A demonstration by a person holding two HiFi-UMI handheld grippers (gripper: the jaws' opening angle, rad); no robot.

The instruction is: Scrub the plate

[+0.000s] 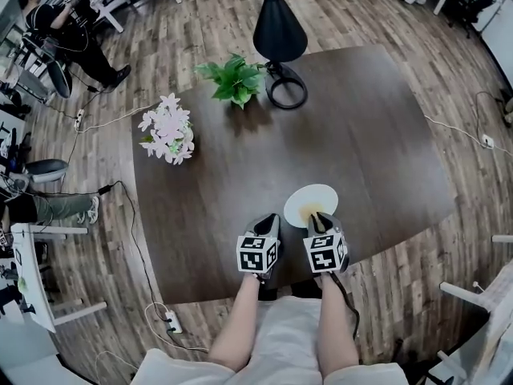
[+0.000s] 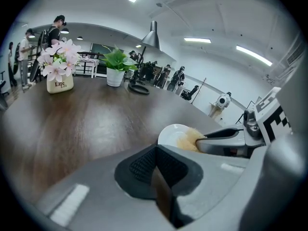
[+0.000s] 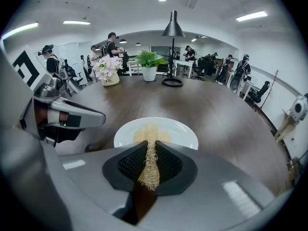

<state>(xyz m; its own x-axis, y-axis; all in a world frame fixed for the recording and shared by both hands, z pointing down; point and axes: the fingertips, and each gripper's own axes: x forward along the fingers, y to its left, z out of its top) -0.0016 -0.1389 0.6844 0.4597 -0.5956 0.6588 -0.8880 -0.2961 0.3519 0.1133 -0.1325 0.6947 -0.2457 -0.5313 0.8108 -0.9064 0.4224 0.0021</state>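
Two tongs sat low over the near edge of the table [image 1: 377,127], w/ the plate [image 1: 314,197] just ahead of them. Judging by that, scrubbing looked under way, not finished. The scrubber [image 3: 150,130], a tan fibrous wad, lay on the plate's near half, touching the white surface. No obvious grime showed on the bare part of the plate, so how much was already clean couldn't be told. Prob. the far half & rim were left to cover, plus lifting off after.

Right tongs [image 3: 150,150]: jaws nearly together, pinched on the scrubber, w/ strands squeezed btwn the pads and the rest bulging forward onto the plate. Grip looked firm enough for rubbing.

Left tongs [image 2: 155,154]: jaws fully together, nothing btwn them. They sat just beside the plate's left rim, apart from it, so nothing was steadying the plate. Whether their tips touched the table wasn't clear. My guess: a light plate on a smooth table could slide under hard strokes w/o a brace.

Rest of table: flower pot [image 1: 168,131], green plant [image 1: 234,79] & lamp base [image 1: 286,93], all at the far side, well apart from the plate.
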